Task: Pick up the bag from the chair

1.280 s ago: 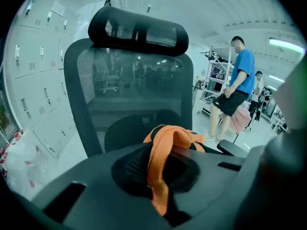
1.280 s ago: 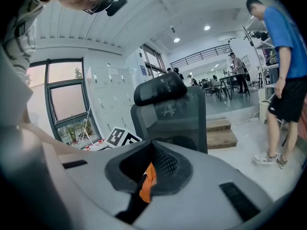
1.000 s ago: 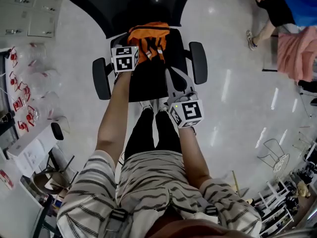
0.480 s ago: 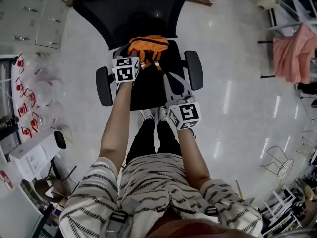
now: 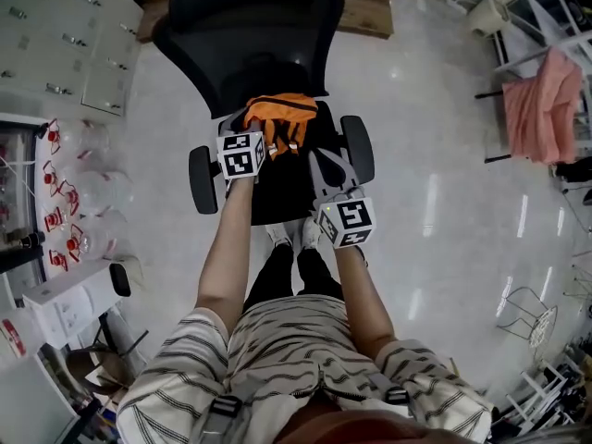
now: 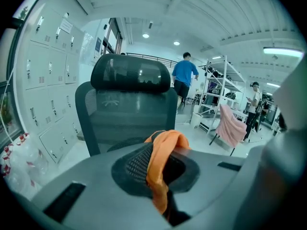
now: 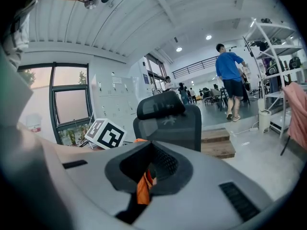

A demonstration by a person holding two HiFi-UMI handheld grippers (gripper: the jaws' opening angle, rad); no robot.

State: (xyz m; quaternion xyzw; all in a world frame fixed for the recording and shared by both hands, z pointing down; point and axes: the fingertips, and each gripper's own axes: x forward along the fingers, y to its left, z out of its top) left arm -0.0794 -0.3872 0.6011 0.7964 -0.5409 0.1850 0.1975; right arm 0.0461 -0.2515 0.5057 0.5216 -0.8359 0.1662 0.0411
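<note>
The left gripper (image 6: 158, 176) has its jaws pressed together on a fold of the orange bag (image 5: 277, 114). The cloth rises out from between the dark pads and curls over the top of them. The rest of the bag lies just ahead of this gripper on the seat of the black chair (image 5: 250, 44), up against the base of the backrest.

The right gripper (image 7: 144, 183) is held lower and further back than the left one, beside the person's knees, with its jaws reaching forward over the front of the seat toward the bag's near edge. Its jaws are also closed, and a narrow orange strip of the bag shows pinched in the slit between the pads. The left gripper's marker cube (image 7: 105, 133) sits to the left of it and a little ahead.

An armrest (image 5: 203, 179) stands just outside the left gripper, and another armrest (image 5: 357, 148) just outside the right one. Beyond the chair, well ahead of both grippers, a person in a blue shirt (image 6: 184, 78) stands on the shiny floor. A pink cloth (image 6: 230, 126) hangs off to the right, and grey lockers (image 6: 48, 80) line the wall on the left.
</note>
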